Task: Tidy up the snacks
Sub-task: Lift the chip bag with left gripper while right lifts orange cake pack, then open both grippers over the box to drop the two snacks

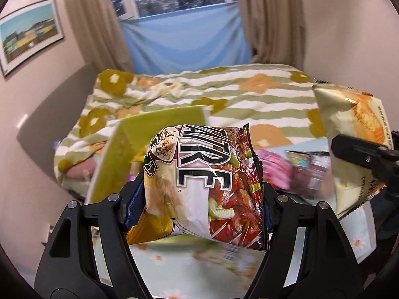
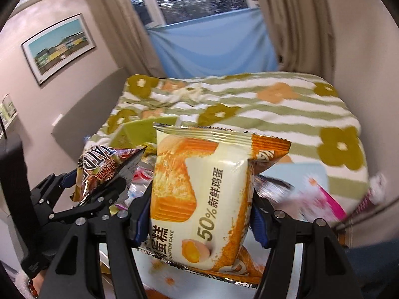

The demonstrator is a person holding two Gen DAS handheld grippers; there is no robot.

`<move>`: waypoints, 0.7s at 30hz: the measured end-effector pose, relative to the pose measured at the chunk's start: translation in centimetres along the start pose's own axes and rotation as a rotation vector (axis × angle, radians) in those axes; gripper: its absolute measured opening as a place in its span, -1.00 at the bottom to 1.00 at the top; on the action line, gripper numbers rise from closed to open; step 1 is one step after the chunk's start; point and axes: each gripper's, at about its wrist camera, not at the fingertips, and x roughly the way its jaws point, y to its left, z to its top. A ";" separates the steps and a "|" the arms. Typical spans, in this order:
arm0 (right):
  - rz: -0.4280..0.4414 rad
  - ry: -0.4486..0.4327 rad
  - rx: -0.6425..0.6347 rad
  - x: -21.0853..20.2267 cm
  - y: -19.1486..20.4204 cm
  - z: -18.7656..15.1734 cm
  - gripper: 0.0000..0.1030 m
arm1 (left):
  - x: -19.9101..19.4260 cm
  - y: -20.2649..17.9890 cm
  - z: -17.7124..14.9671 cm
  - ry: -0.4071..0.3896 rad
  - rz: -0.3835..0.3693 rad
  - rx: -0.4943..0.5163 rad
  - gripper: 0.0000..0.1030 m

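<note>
While the left gripper [image 1: 199, 189] clamps a red-and-white meat snack packet [image 1: 199, 186] held above the floral tablecloth [image 1: 194, 266], its camera catches only an edge of the chiffon cake packet [image 1: 349, 134] at right. From the right wrist, that cake packet [image 2: 202, 199] fills the right gripper [image 2: 199, 214], pinched upright, with the lime-green bin [image 2: 139, 129] behind it and a framed picture [image 2: 58, 47] on the wall.
</note>
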 end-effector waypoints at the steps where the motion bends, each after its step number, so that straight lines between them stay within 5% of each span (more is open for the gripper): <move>1: 0.011 0.000 -0.007 0.8 0.9 0.6 0.18 | 0.5 1.2 0.2 0.004 0.008 -0.010 0.36; 10: 0.068 0.031 -0.039 9.4 7.9 5.7 0.18 | 7.1 11.5 3.2 0.043 0.026 -0.061 0.37; 17: 0.020 0.076 0.007 15.2 10.2 7.1 0.18 | 14.3 14.6 4.1 0.108 -0.050 -0.039 0.40; 21: -0.022 0.103 0.033 17.1 10.3 7.2 0.18 | 16.8 14.9 4.2 0.122 -0.055 -0.007 1.00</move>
